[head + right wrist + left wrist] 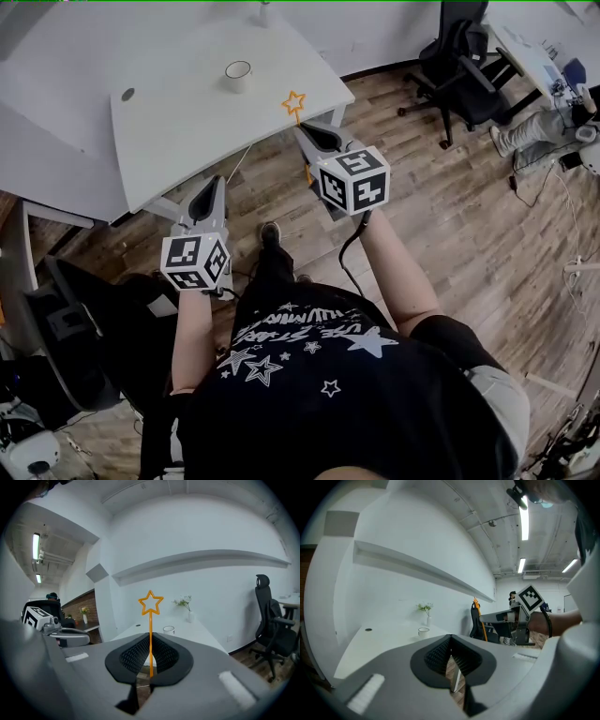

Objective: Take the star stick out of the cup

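The right gripper (303, 129) is clamped on the star stick (294, 103), its two dark ribbed pads pressed against the thin orange shaft low down. In the right gripper view the star stick (150, 627) stands upright between the pads of the right gripper (150, 644). Its outlined star rises well above the jaw tips and its bottom end shows just below the pinch.

The stick is out of the cup (238, 74). That white cup stands by itself on the white worktop (178, 127), well apart from the gripper and farther from the person. From the head view the star sits over the worktop's near right corner, while the gripper body behind it hangs over the wooden floor (450, 216). In the right gripper view the cup (168, 630) shows small, just right of the shaft and far behind it, with a little vase of greenery (189, 610) beyond.

The left gripper (212, 187) is held off the worktop's near edge, to the left of the right one, and points toward the worktop. In the left gripper view the jaws of the left gripper (451, 644) are together with nothing between them. Past them that view shows the cup (423, 631) on the worktop.

A black office chair (459, 56) stands on the floor off to the right.
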`<action>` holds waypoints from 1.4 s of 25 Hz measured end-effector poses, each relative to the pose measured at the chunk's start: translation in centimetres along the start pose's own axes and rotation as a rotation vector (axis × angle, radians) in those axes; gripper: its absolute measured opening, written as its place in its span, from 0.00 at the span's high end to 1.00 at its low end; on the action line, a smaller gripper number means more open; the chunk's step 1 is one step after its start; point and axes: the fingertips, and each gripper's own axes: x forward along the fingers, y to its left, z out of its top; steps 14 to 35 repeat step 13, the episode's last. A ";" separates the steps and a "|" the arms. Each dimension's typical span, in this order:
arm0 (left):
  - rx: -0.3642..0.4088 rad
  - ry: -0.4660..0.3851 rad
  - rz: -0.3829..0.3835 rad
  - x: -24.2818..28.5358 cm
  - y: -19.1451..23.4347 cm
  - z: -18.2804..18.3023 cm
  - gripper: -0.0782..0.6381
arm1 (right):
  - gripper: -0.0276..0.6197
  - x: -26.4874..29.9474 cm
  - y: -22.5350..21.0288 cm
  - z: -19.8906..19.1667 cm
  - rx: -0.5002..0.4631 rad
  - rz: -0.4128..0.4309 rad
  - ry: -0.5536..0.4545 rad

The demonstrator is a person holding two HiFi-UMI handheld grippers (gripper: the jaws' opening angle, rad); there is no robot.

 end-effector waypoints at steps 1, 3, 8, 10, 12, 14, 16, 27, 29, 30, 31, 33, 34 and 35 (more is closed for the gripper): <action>-0.002 0.001 0.000 -0.2 -0.1 -0.1 0.89 | 0.91 -0.2 0.1 -0.2 0.001 0.001 0.004; -0.007 0.005 0.002 -0.5 -0.2 -0.4 0.89 | 0.91 -0.4 0.4 -0.7 0.001 0.005 0.012; -0.013 0.006 0.005 -1.3 0.0 -0.9 0.89 | 0.91 -0.7 1.4 -1.8 -0.004 0.016 0.024; -0.013 0.005 0.006 -1.4 0.1 -1.1 0.89 | 0.91 -0.6 1.6 -2.2 -0.005 0.018 0.026; -0.011 0.004 0.005 -1.6 0.2 -1.2 0.89 | 0.91 -0.6 1.6 -2.4 0.000 0.016 0.023; -0.011 0.003 0.004 -1.6 0.2 -1.3 0.89 | 0.91 -0.6 1.6 -2.5 0.003 0.015 0.021; -0.011 0.003 0.004 -1.6 0.2 -1.3 0.89 | 0.91 -0.6 1.6 -2.5 0.003 0.015 0.021; -0.011 0.003 0.004 -1.6 0.2 -1.3 0.89 | 0.91 -0.6 1.6 -2.5 0.003 0.015 0.021; -0.011 0.003 0.004 -1.6 0.2 -1.3 0.89 | 0.91 -0.6 1.6 -2.5 0.003 0.015 0.021; -0.011 0.003 0.004 -1.6 0.2 -1.3 0.89 | 0.91 -0.6 1.6 -2.5 0.003 0.015 0.021; -0.011 0.003 0.004 -1.6 0.2 -1.3 0.89 | 0.91 -0.6 1.6 -2.5 0.003 0.015 0.021; -0.011 0.003 0.004 -1.6 0.2 -1.3 0.89 | 0.91 -0.6 1.6 -2.5 0.003 0.015 0.021; -0.011 0.003 0.004 -1.6 0.2 -1.3 0.89 | 0.91 -0.6 1.6 -2.5 0.003 0.015 0.021; -0.011 0.003 0.004 -1.6 0.2 -1.3 0.89 | 0.91 -0.6 1.6 -2.5 0.003 0.015 0.021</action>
